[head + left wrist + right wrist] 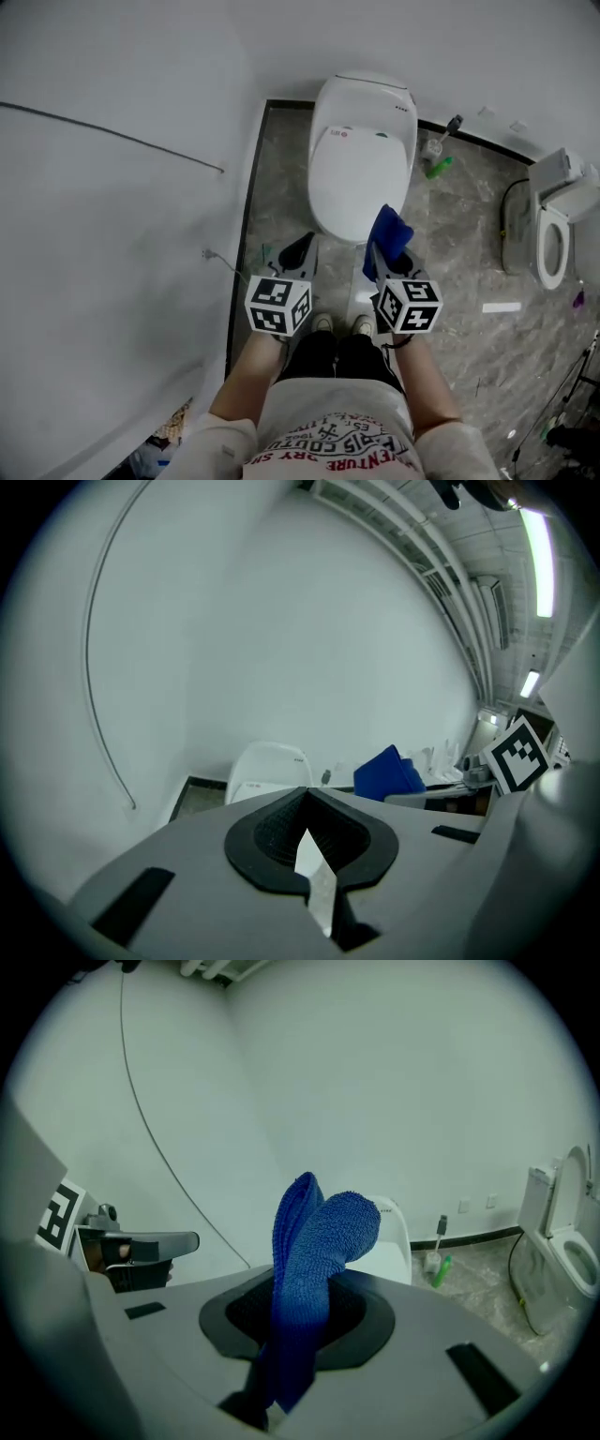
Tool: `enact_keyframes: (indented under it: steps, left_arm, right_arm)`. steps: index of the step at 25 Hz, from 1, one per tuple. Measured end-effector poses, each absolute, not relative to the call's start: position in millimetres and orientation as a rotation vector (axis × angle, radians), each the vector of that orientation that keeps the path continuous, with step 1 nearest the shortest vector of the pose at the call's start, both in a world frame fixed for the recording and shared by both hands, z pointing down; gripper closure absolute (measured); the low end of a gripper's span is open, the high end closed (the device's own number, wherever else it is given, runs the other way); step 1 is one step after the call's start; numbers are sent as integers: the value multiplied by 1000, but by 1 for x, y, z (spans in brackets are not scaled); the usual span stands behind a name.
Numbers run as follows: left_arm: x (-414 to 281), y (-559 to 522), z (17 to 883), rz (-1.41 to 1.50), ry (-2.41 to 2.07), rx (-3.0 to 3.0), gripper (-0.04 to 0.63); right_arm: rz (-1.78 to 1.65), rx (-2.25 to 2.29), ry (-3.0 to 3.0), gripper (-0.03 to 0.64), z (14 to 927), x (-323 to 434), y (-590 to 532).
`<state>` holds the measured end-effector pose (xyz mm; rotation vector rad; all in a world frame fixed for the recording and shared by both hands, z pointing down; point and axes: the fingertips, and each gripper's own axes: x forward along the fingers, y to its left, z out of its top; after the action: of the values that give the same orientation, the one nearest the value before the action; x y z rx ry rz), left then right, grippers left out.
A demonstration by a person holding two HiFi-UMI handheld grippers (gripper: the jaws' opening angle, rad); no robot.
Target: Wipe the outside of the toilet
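A white toilet (361, 150) with its lid down stands against the far wall, straight ahead of me. My right gripper (382, 255) hovers near the bowl's front right edge, shut on a blue cloth (391, 234) that sticks up out of its jaws. The right gripper view shows the cloth (319, 1241) folded and pinched in the right gripper (300, 1307), hiding most of the toilet (389, 1246) behind it. My left gripper (296, 253) hangs shut and empty near the bowl's front left. In its own view the left gripper (307, 799) points at the toilet (267, 766).
A plain white wall (112, 234) with a thin cable runs close along the left. A toilet brush (436, 145) and a green bottle (439, 167) sit on the stone floor right of the toilet. A second toilet (553, 234) with its lid up stands at the far right.
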<state>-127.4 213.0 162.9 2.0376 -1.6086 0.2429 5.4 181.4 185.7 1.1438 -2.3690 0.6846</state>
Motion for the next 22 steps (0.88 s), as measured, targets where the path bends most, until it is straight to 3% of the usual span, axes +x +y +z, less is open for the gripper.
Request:
enact_keyframes:
  steps: [11,22]
  left_arm:
    - [-108,228,-17,195,-1702,2296,589]
    - [-105,254,-83,153,-1813,2424,589]
  right_arm:
    - [425,1185,-2552,541,12,20,200]
    - [242,1216,-2649,541,-46,13,227]
